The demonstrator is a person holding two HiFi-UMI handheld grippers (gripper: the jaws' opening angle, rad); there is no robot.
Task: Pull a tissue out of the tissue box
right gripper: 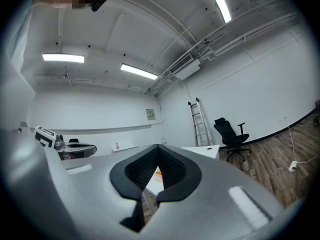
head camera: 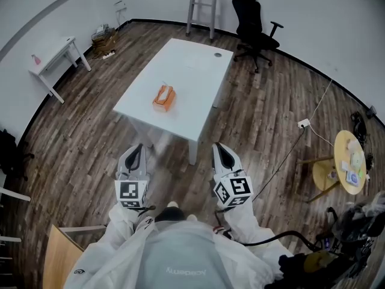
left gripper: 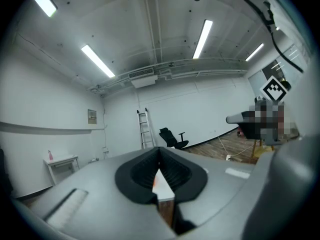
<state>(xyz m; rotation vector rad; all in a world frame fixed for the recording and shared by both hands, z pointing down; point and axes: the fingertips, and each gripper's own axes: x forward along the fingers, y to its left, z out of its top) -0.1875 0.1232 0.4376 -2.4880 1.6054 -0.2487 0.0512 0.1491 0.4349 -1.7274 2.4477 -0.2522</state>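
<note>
An orange tissue box (head camera: pixel 163 97) with white tissue at its slot sits on the white table (head camera: pixel 192 71), near the table's near-left part. My left gripper (head camera: pixel 137 147) and right gripper (head camera: pixel 218 146) hover side by side over the floor, short of the table's near edge, both pointing level at it. Each has its jaws together with nothing between them. In the left gripper view the left gripper (left gripper: pixel 160 148) frames a sliver of the orange box (left gripper: pixel 155 181). In the right gripper view the right gripper (right gripper: pixel 158 146) also frames the box (right gripper: pixel 158 172).
A black office chair (head camera: pixel 255 29) and a ladder (head camera: pixel 201 5) stand beyond the table. A small white side table (head camera: pixel 57 56) is at the left wall, a round yellow table (head camera: pixel 352 161) at the right. A cable with a plug (head camera: pixel 304 124) crosses the wooden floor.
</note>
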